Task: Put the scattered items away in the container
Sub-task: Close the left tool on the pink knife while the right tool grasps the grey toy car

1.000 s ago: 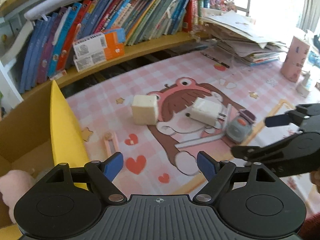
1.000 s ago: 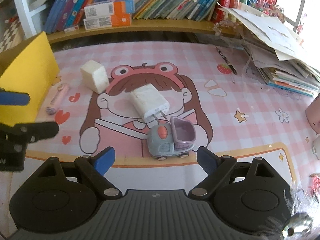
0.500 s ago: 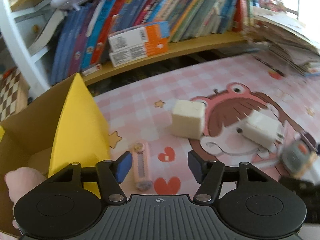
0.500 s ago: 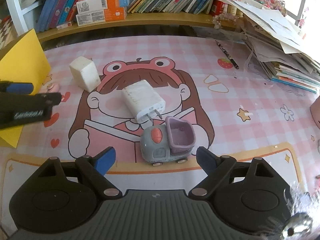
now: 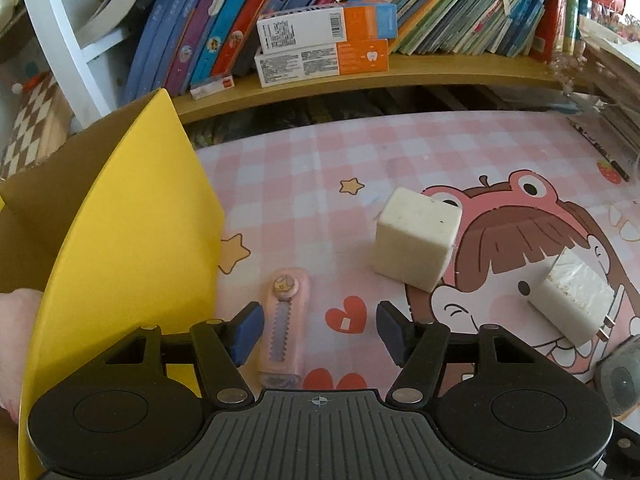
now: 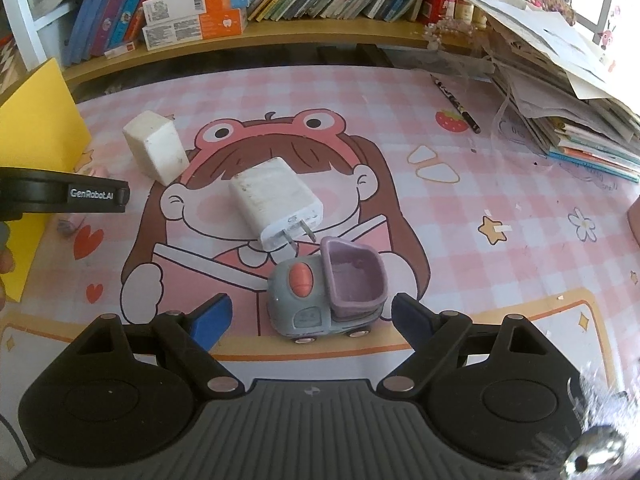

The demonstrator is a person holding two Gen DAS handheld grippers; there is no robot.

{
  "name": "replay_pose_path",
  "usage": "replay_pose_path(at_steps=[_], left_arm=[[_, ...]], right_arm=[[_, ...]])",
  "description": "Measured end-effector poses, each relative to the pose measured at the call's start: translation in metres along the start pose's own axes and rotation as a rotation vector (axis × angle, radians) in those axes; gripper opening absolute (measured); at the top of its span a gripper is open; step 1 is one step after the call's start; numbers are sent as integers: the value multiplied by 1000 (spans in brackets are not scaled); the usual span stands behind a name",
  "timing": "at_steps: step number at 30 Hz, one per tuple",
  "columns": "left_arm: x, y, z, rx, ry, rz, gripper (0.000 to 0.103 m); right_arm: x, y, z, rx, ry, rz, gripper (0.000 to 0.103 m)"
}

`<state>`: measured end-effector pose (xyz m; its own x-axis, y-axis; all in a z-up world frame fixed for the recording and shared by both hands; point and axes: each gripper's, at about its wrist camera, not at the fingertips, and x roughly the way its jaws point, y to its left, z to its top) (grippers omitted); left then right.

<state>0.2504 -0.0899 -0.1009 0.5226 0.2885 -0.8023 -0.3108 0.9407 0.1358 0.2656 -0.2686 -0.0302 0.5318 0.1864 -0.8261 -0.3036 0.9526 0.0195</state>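
My left gripper (image 5: 318,338) is open just above a pink utility knife (image 5: 283,322), which lies on the mat nearer its left finger. The yellow cardboard box (image 5: 132,240) stands at the left, with something pink inside. A cream cube (image 5: 414,238) and a white charger plug (image 5: 572,300) lie to the right. My right gripper (image 6: 310,318) is open, its jaws on either side of a grey and purple toy truck (image 6: 326,294). The charger (image 6: 276,200) and the cube (image 6: 156,152) lie beyond it. The left gripper's body (image 6: 64,196) shows at the left.
A pink cartoon mat (image 6: 440,240) covers the table. A shelf of books (image 5: 360,8) and two orange-white boxes (image 5: 324,48) run along the back. A pile of papers and books (image 6: 560,80) and a dark pen (image 6: 456,102) are at the right.
My left gripper has swung left and down towards the pink utility knife next to the box. My right gripper has moved forward so the toy truck sits between its fingers.
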Motion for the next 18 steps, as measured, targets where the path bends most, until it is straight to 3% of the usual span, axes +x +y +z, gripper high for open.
replay_pose_path(at_steps=[4, 9, 11, 18], left_arm=[[-4, 4, -3, 24, 17, -38, 58], [-8, 9, -13, 26, 59, -96, 36], [-11, 7, -16, 39, 60, -112, 32], [-10, 9, -16, 44, 60, -151, 27]], right_arm=[[2, 0, 1, 0, 5, -1, 87], [6, -1, 1, 1, 13, -4, 82], [7, -1, 1, 2, 13, -4, 81], [6, 0, 4, -14, 1, -4, 63]])
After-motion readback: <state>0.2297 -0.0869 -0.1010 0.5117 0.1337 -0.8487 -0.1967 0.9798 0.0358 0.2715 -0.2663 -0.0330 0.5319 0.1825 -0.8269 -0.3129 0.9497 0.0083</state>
